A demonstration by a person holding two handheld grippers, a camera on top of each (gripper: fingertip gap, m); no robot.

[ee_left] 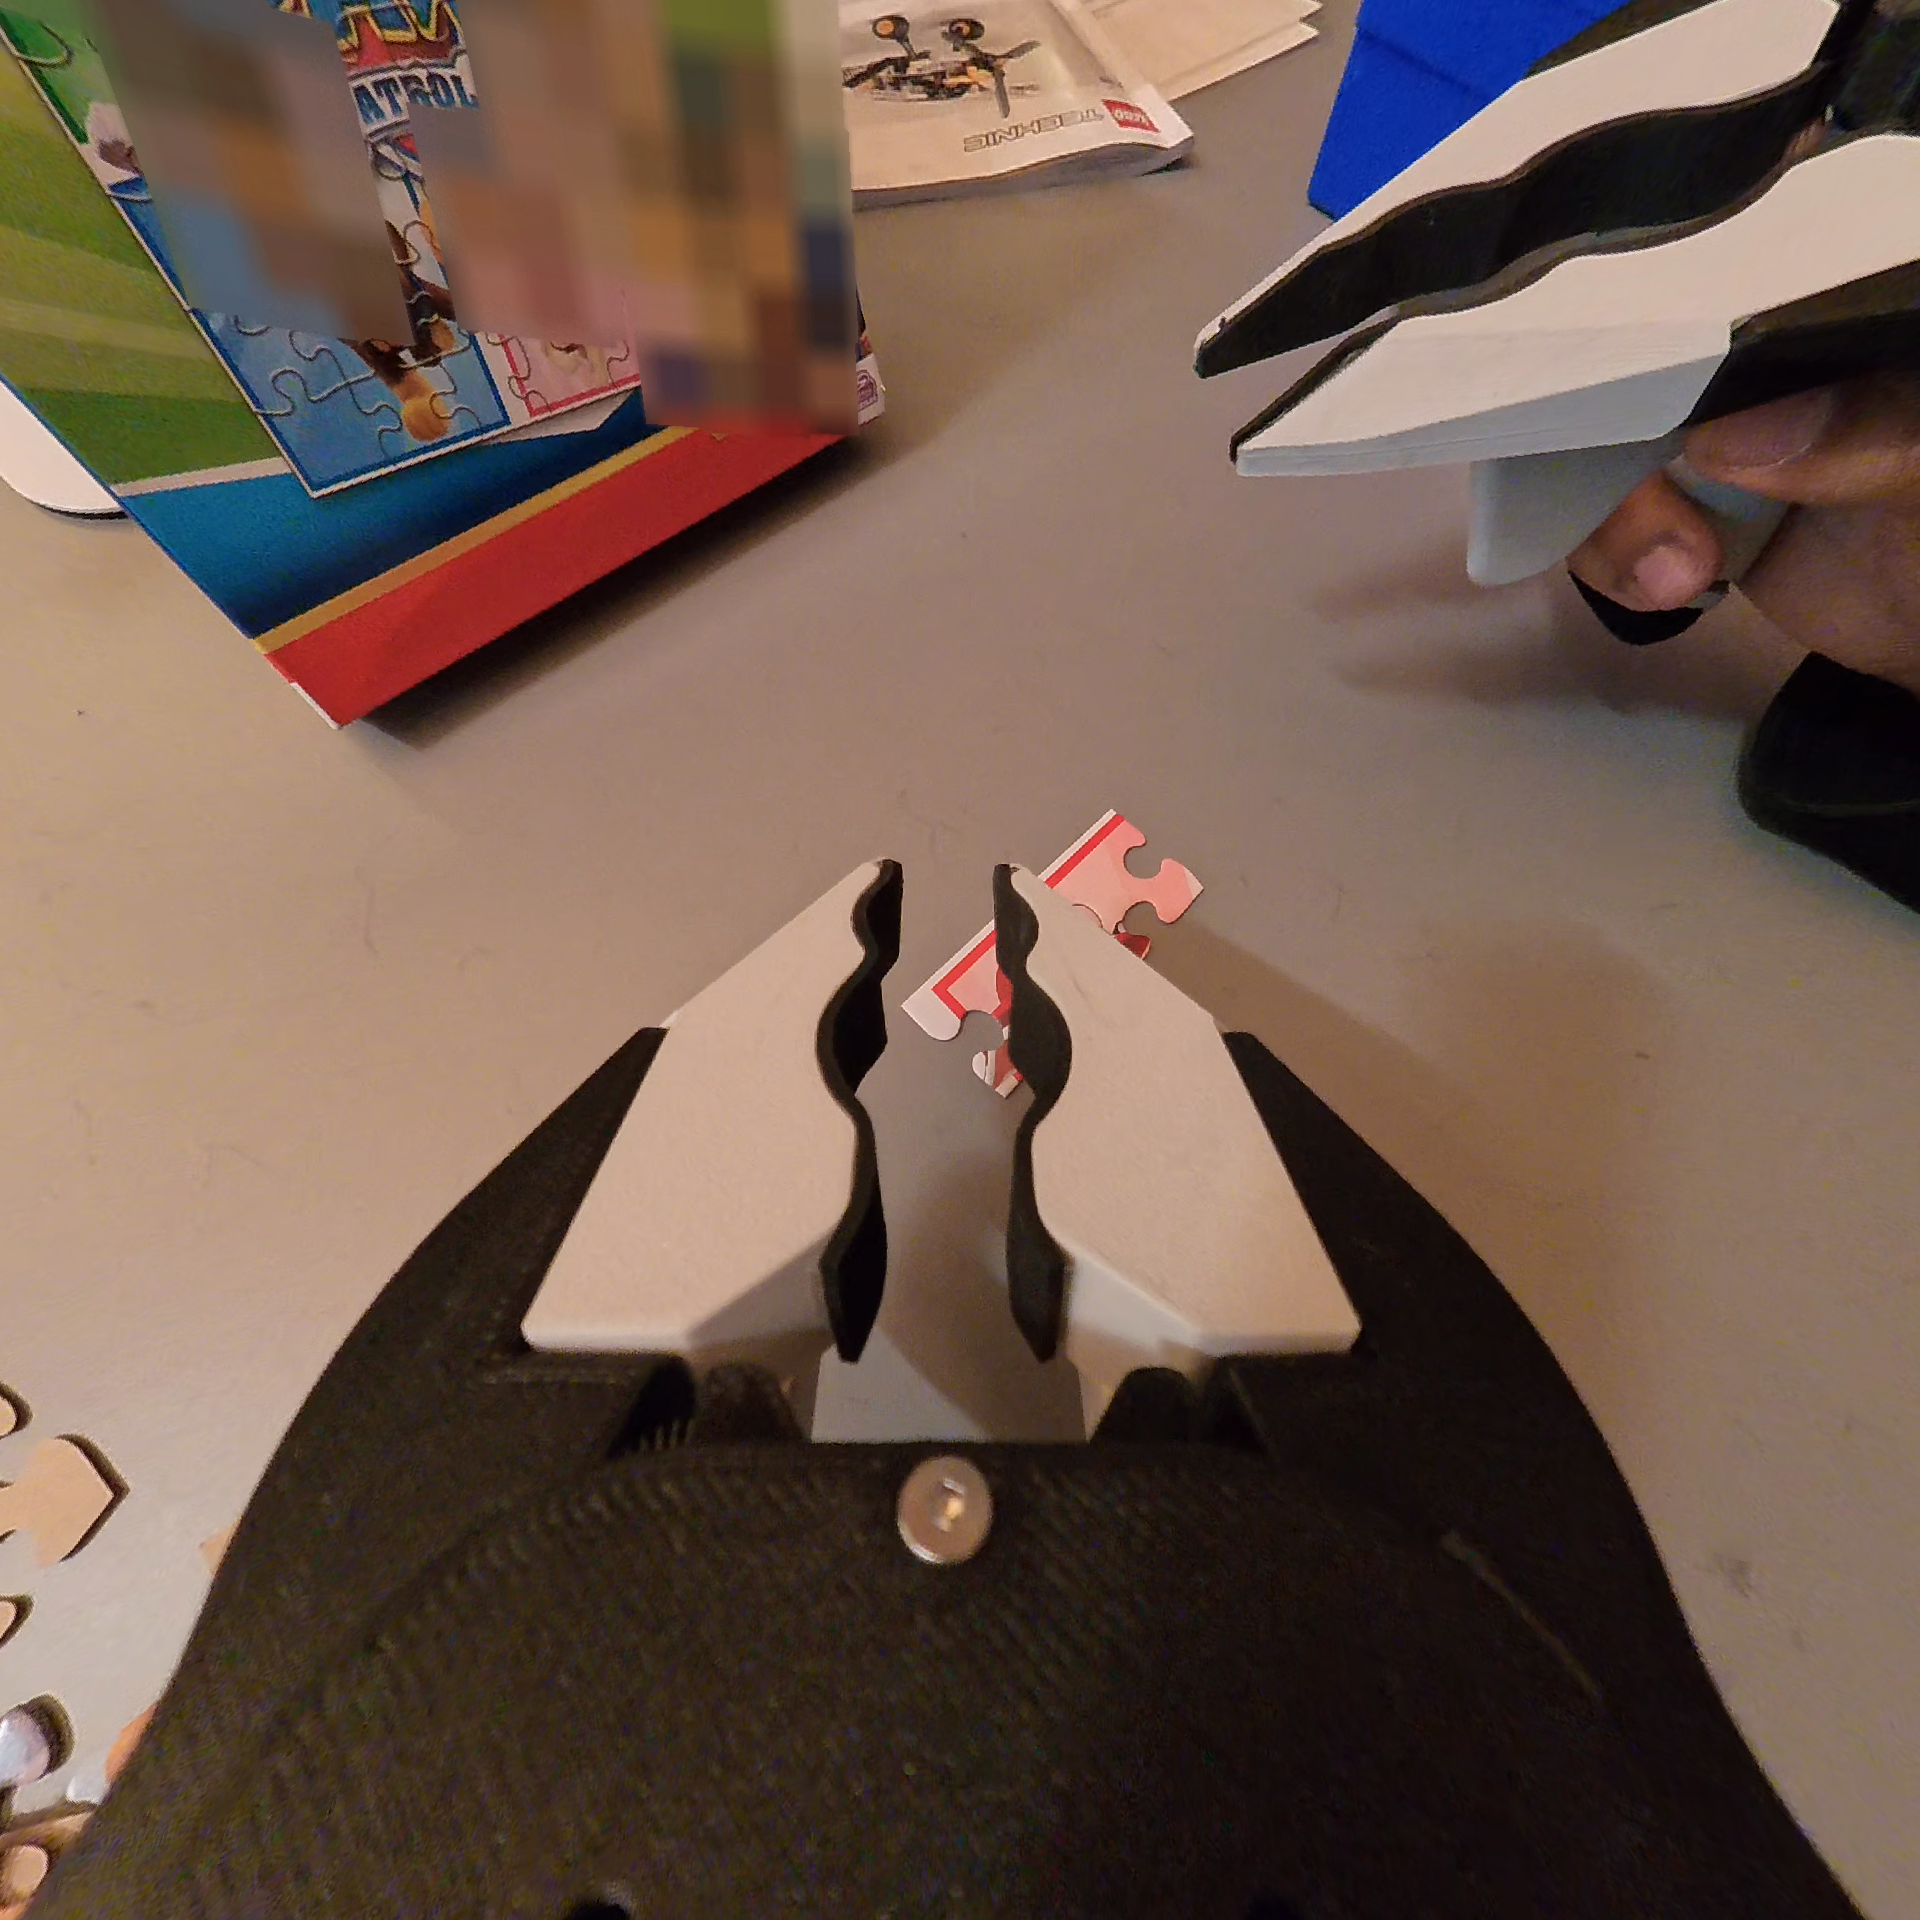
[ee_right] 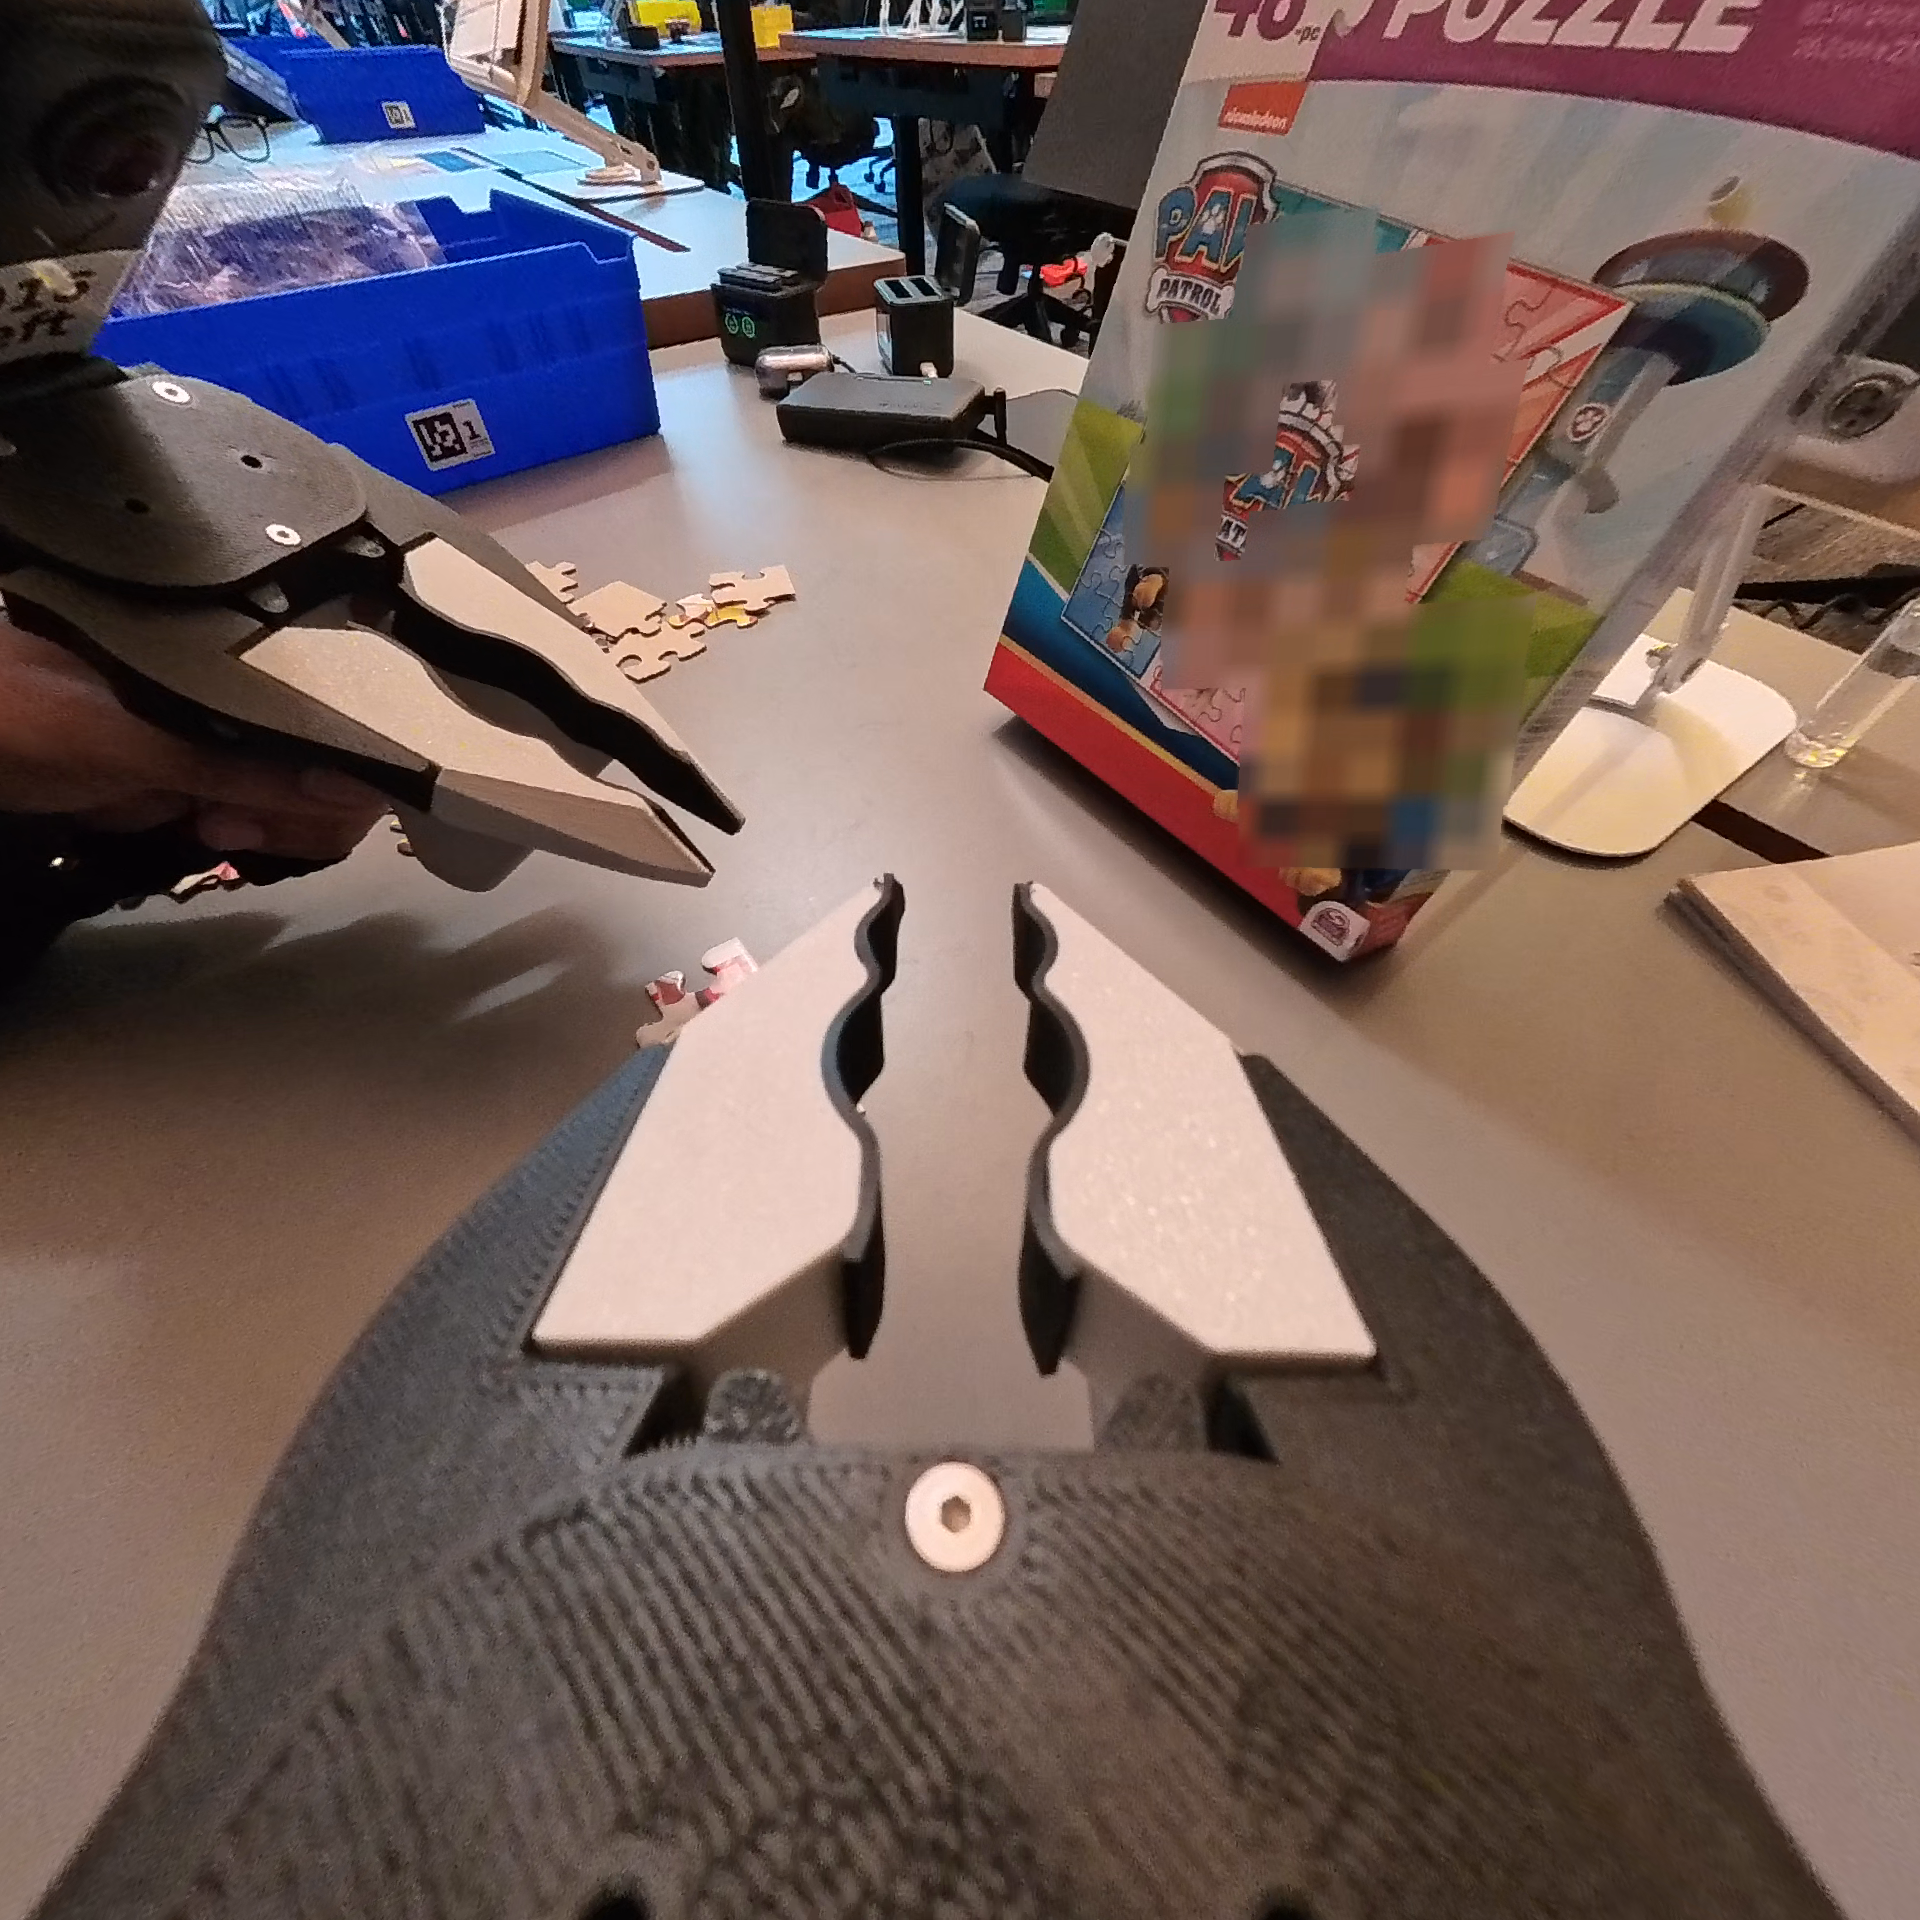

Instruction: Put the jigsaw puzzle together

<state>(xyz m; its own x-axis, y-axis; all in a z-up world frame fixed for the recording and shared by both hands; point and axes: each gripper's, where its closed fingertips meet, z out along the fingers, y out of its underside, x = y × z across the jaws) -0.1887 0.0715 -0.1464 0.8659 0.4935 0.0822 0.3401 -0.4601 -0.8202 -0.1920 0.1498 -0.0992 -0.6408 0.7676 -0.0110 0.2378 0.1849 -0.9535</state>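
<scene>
**A:** Start with the left wrist view. What is your left tool (ee_left: 943, 868) doing?

**B:** Its fingers stand spread with nothing between them. Under its right finger (ee_left: 1132, 1049) lie joined red-and-pink puzzle pieces (ee_left: 1127, 883), flat on the grey surface (ee_left: 727, 831) and sticking out toward 1 o'clock. Whether the finger touches them I cannot tell. Your right tool (ee_left: 1216, 400) hovers at 2 o'clock, also bare. The puzzle box (ee_left: 436, 582) stands at 10 o'clock, a booklet (ee_left: 997, 114) at 12, and loose face-down pieces (ee_left: 52, 1496) at 8.

**A:** And the right wrist view?

**B:** Your right tool (ee_right: 954, 888) is spread over bare surface, gripping nothing. The red-and-pink pieces (ee_right: 691, 987) peek out at 9 o'clock beside its left finger. A heap of loose pieces (ee_right: 675, 618) lies at 11, a blue bin (ee_right: 436, 343) beyond it, the box at 2.

**A:** How far along?

**B:** Judging by that, only a few pieces are joined; most lie unsorted.
</scene>
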